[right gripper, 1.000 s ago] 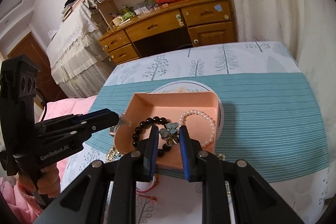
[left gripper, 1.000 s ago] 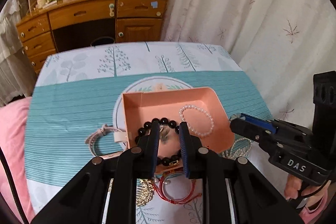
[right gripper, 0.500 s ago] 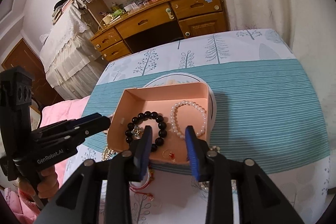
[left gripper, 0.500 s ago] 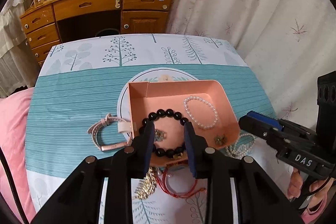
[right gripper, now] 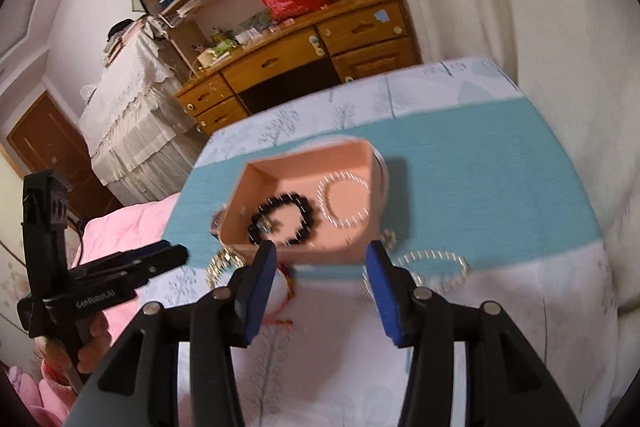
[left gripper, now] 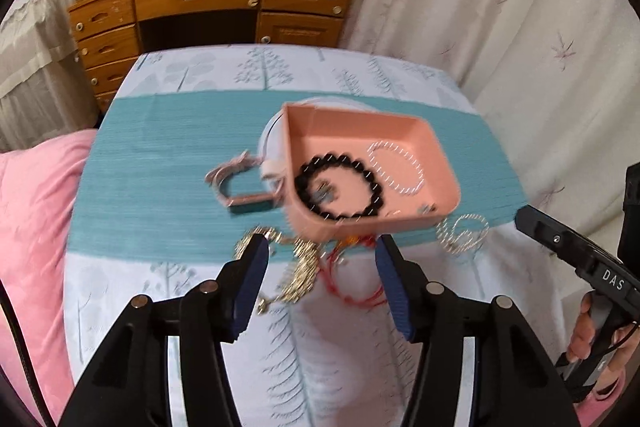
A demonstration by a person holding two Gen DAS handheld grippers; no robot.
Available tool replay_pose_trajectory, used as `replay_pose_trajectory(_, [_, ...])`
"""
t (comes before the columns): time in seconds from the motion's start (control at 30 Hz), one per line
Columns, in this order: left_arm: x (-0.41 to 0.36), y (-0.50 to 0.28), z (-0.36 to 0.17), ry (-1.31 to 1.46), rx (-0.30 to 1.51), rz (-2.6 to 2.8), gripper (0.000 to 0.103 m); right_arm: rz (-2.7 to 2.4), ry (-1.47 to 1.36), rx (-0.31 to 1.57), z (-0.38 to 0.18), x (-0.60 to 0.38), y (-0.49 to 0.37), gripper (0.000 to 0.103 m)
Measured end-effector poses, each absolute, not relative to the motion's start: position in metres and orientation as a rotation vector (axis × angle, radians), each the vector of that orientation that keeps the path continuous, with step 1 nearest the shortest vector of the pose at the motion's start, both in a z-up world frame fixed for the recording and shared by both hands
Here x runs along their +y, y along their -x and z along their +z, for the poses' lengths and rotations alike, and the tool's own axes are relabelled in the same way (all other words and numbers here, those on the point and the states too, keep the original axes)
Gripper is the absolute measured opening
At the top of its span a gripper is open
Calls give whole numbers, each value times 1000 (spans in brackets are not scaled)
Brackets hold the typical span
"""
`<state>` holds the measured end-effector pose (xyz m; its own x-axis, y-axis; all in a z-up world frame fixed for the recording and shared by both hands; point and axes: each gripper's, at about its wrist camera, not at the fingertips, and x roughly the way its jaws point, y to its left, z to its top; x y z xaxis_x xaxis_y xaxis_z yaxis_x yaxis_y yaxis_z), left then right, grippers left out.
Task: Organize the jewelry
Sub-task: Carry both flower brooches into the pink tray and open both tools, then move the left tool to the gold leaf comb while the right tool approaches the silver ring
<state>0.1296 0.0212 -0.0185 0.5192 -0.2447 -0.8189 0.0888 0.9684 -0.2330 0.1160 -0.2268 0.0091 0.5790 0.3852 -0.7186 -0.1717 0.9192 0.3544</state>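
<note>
A pink tray (left gripper: 434,143) (right gripper: 304,163) sits on the table and holds a black bead bracelet (left gripper: 374,183) (right gripper: 308,205), a white pearl bracelet (left gripper: 416,169) (right gripper: 362,187) and small earrings (left gripper: 426,209). My left gripper (left gripper: 320,259) is open and empty, above a gold chain (left gripper: 302,267) and a red cord bracelet (left gripper: 360,297) in front of the tray. My right gripper (right gripper: 322,259) is open and empty at the tray's near edge. A pink watch (left gripper: 234,187) lies left of the tray. A silver bracelet (left gripper: 464,233) (right gripper: 434,265) lies to its right.
The table has a teal and white tree-print cloth (left gripper: 160,163) (right gripper: 480,163). A pink blanket (left gripper: 28,219) lies at the left. A white curtain (left gripper: 500,7) hangs at the right. A wooden desk (left gripper: 208,7) stands behind the table.
Both grippers have opened wide and pulled back from the tray. The flower earrings they held now lie in the tray.
</note>
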Motion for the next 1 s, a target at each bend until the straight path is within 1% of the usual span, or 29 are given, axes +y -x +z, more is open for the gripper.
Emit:
replay_pose_trajectory(0.13, [33, -116, -32, 178, 1033, -191, 62, 280, -248, 920, -7, -233, -101, 47])
replay_pose_trajectory(0.33, [45, -104, -54, 163, 1073, -141, 64, 272, -210, 946, -25, -223, -89, 47])
replay_pose_trajectory(0.4, [47, -100, -61, 143, 1077, -134, 68, 296, -193, 946, -29, -215, -85, 47])
replay_pose_trajectory(0.7, [42, -90, -79, 85, 1022, -188, 82, 333, 41, 990, -58, -169, -75, 47])
replay_pose_trajectory(1.0, [39, -105, -92, 47, 958, -186, 82, 379, 187, 992, -70, -143, -71, 47])
